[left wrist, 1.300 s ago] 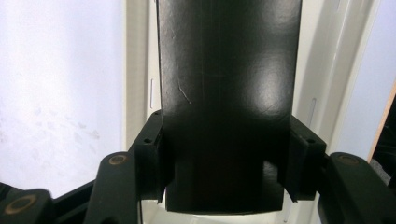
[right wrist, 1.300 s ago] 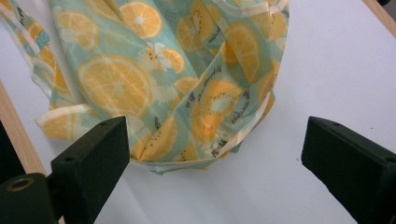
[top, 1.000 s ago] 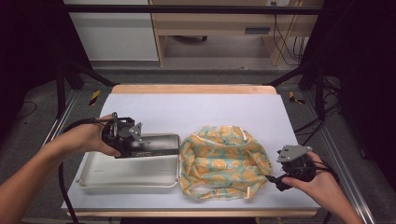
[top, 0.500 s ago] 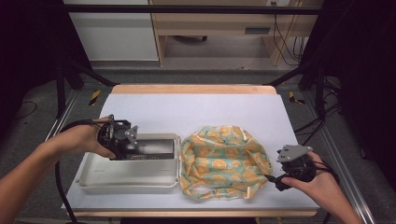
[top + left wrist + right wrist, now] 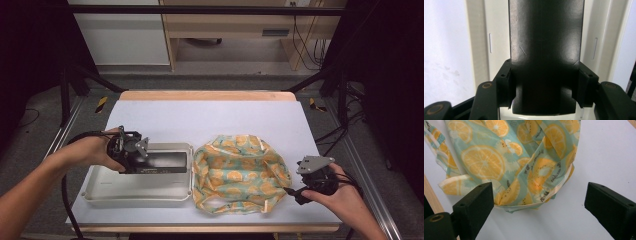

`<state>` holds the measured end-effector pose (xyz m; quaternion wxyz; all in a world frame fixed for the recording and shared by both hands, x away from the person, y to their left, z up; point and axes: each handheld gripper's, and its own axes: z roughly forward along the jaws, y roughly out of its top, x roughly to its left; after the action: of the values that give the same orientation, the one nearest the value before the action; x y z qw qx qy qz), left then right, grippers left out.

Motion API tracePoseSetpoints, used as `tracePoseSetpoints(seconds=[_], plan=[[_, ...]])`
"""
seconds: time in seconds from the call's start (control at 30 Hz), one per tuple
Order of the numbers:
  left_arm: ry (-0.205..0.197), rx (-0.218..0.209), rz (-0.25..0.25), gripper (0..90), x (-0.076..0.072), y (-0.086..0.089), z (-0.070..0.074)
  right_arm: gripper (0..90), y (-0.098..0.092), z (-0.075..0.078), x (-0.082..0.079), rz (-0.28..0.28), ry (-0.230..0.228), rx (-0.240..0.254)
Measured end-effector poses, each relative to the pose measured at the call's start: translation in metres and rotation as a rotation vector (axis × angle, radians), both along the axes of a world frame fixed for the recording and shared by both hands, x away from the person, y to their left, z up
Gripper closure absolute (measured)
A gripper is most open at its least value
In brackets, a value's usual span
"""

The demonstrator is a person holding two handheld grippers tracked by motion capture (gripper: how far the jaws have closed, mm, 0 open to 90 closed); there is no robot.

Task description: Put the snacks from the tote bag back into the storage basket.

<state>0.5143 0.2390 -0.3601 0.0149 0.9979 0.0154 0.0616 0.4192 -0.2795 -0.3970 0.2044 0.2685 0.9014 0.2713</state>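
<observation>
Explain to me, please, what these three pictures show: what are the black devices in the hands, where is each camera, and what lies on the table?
A person sits at a white table and holds a hand-operated tool in each hand; its grasping part is a pair of black tongs. The high view looks down from above the person. The other two pictures come from small cameras that ride on the tools and look along the tongs.

On the table lie a shallow white tray and, to its right, a cloth bag printed with orange slices.

The left tongs are closed on a flat black box, held over the tray; the left gripper view shows the pads pressing its two sides. The right tongs stand open at the bag's near right edge and hold nothing.
</observation>
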Motion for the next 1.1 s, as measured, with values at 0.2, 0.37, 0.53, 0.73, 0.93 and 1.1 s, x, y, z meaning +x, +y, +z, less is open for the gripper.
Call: tracePoseSetpoints(seconds=[0.2, 0.37, 0.53, 0.73, 0.93, 1.1], plan=[[0.011, -0.012, -0.016, 43.6, 0.001, -0.003, -0.007, 9.1, 0.0, -0.001, 0.0, 0.001, 0.001, -0.002], [0.016, -0.015, -0.025, 43.5, 0.002, -0.006, -0.009, 9.2, 0.0, -0.002, 0.0, 0.004, 0.005, -0.006], [0.018, -0.028, -0.026, 43.5, 0.003, -0.006, -0.012, 9.2, 0.0, -0.002, -0.001, 0.004, 0.007, -0.006], [0.026, -0.032, -0.027, 43.5, 0.002, -0.003, -0.014, 9.2, 0.0, -0.002, -0.001, 0.004, 0.008, -0.008], [0.027, -0.034, -0.028, 43.5, 0.002, -0.004, -0.017, 9.2, 0.002, -0.003, -0.001, 0.009, 0.014, -0.009], [0.029, -0.035, -0.028, 43.4, 0.004, -0.003, -0.02, 9.2, 0.003, -0.004, 0.0, 0.01, 0.017, -0.003]])
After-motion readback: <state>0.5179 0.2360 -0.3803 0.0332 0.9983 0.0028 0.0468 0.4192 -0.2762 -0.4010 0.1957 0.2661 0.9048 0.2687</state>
